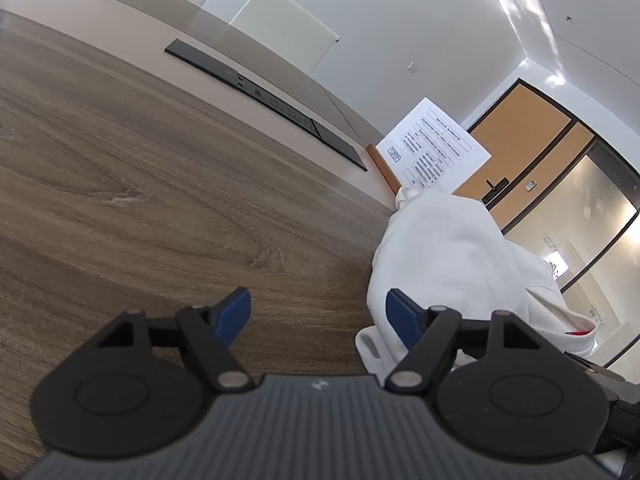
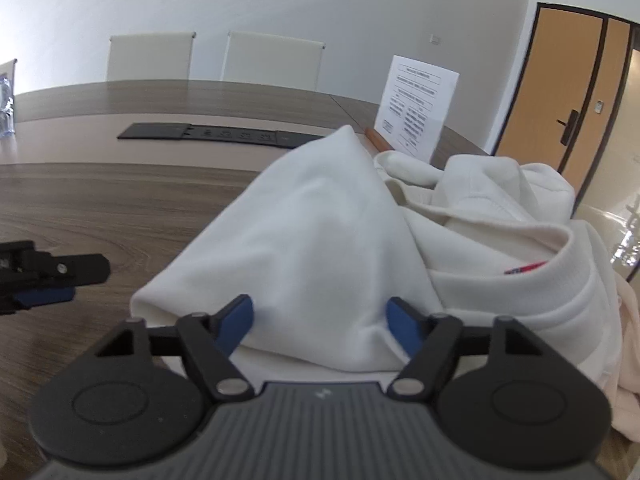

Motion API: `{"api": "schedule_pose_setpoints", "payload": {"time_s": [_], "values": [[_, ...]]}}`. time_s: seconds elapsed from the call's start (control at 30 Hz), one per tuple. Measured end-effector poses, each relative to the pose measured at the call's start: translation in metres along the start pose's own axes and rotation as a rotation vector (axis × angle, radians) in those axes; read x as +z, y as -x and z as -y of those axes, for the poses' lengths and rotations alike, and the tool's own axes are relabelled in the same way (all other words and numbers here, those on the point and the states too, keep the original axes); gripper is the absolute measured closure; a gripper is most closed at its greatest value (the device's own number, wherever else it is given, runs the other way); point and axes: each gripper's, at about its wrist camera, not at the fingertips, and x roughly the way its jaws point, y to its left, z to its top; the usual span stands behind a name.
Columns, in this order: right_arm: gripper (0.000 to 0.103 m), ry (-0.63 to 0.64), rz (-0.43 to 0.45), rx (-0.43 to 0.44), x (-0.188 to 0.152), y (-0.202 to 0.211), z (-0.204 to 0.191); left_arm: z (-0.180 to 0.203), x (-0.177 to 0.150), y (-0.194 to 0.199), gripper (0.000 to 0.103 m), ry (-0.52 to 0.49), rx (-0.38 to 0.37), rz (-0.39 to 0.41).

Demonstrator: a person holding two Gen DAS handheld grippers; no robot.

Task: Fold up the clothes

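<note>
A white sweatshirt (image 2: pixel 320 216) is lying in a loose, rumpled heap on the wooden tabletop (image 1: pixel 120 184), not flat and not folded, with its ribbed collar and a small red label showing just to the right of the right hand-held gripper (image 2: pixel 320 320). That gripper is sitting right against the cloth with its blue pads spread wide, a rounded hump of fabric bulging between and beyond them, and it is gripping nothing. The left hand-held gripper (image 1: pixel 318 314) is hovering low over bare wood, also spread and empty, with the heap just off its right pad. The heap would fit a garment waiting to be laid out as well as one coming apart partway through a fold, so the pictures are not settling the stage. Whichever it is, handling this well is probably depending on taking an edge and not the bulk: the hump ahead of the right gripper is thick and soft and would likely slip or drag several layers together, whereas the collar band to its right is looking firmer and easier to pinch cleanly. The left gripper is having open tabletop ahead of it for spreading the cloth. A paper sign (image 2: pixel 416 108) on a stand is standing beyond the heap, near enough that a wide sweep of fabric could catch it.
</note>
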Motion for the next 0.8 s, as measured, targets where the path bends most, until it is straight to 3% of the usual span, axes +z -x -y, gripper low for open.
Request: {"api": "schedule_pose_setpoints", "payload": {"time_s": [0.03, 0.07, 0.2, 0.3, 0.5, 0.57, 0.67, 0.73, 0.8], "values": [[0.067, -0.002, 0.005, -0.030, 0.001, 0.002, -0.002, 0.000, 0.000, 0.001, 0.031, 0.002, -0.001, 0.003], [0.095, -0.005, 0.018, -0.028, 0.002, 0.006, -0.004, 0.000, 0.001, 0.001, 0.031, 0.003, -0.003, 0.005], [0.102, -0.018, 0.135, -0.017, 0.017, 0.032, -0.013, 0.001, 0.000, 0.000, 0.031, 0.002, -0.006, 0.000], [0.103, 0.001, 0.260, -0.017, 0.031, 0.050, -0.022, 0.004, 0.000, 0.001, 0.031, -0.013, -0.006, 0.007], [0.103, -0.034, 0.562, 0.148, 0.046, 0.148, -0.030, 0.009, 0.001, 0.001, 0.031, -0.030, -0.005, 0.026], [0.103, -0.009, 0.602, 0.165, 0.047, 0.159, -0.034, 0.010, 0.002, 0.001, 0.031, -0.035, -0.005, 0.032], [0.103, -0.003, 0.535, 0.206, 0.050, 0.149, -0.035, 0.012, 0.002, 0.000, 0.031, -0.042, -0.004, 0.042], [0.095, -0.025, 0.459, 0.228, 0.050, 0.135, -0.032, 0.013, 0.002, 0.000, 0.031, -0.042, -0.004, 0.042], [0.062, -0.042, 0.403, 0.225, 0.049, 0.124, -0.027, 0.012, 0.002, 0.000, 0.031, -0.040, -0.004, 0.038]]}}
